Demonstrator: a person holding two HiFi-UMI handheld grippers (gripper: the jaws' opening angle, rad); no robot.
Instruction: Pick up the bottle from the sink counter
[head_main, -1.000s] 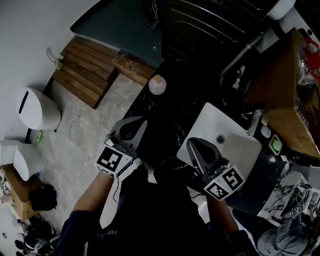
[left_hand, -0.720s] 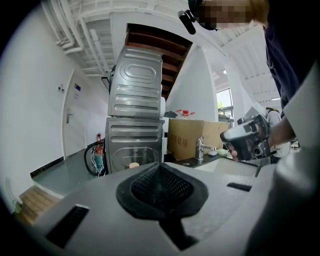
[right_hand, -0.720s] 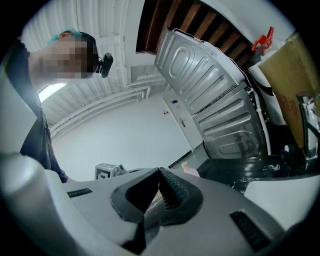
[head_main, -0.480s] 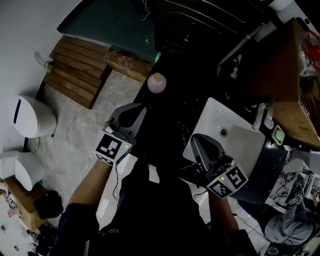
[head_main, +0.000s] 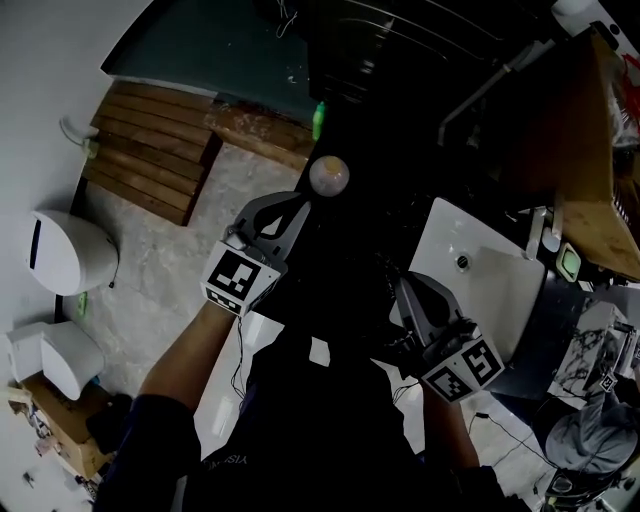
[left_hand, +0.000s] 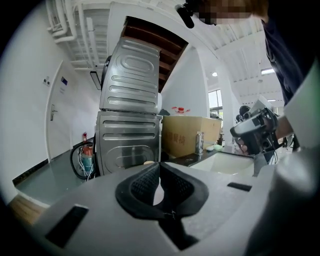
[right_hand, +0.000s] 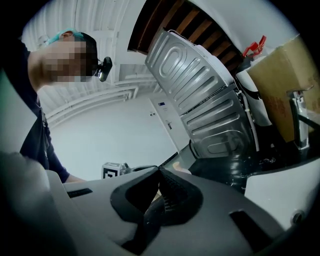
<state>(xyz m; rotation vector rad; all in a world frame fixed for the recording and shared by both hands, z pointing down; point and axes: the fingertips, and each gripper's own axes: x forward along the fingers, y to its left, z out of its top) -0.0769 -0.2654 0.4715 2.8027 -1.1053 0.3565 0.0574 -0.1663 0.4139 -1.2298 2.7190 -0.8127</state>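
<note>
The bottle (head_main: 328, 175) is probably the pale, round-topped thing standing on the dark tabletop (head_main: 360, 235). It is seen from almost straight above, so its body is hidden under its own top. It stands to the left of the white sink (head_main: 500, 295) and well apart from it, near the tabletop's left edge.

The left hand-held gripper (head_main: 298, 205) points at the bottle from just beside it, not touching. Its jaws are pressed together with nothing between them, and its own view shows the tips meeting. The right hand-held gripper (head_main: 405, 285) hangs over the near corner of the sink, also pressed together and empty.

The bottle looks small and smooth, so I judge it light and stiff enough for a firm pinch. It is likely slick, and easy to knock over with a nudge from closed jaws. The domed top would slip out of a grip. The better hold is lower, across the sides of the body, with the jaws spread first and brought in level.

As for containers, the sink holds nothing I can see besides its drain (head_main: 462, 262). A green dish (head_main: 570, 262) sits on the far rim near the faucet (right_hand: 298, 120), and I cannot tell what it holds. A cardboard box (left_hand: 190, 136) stands behind the sink, its inside out of sight.
</note>
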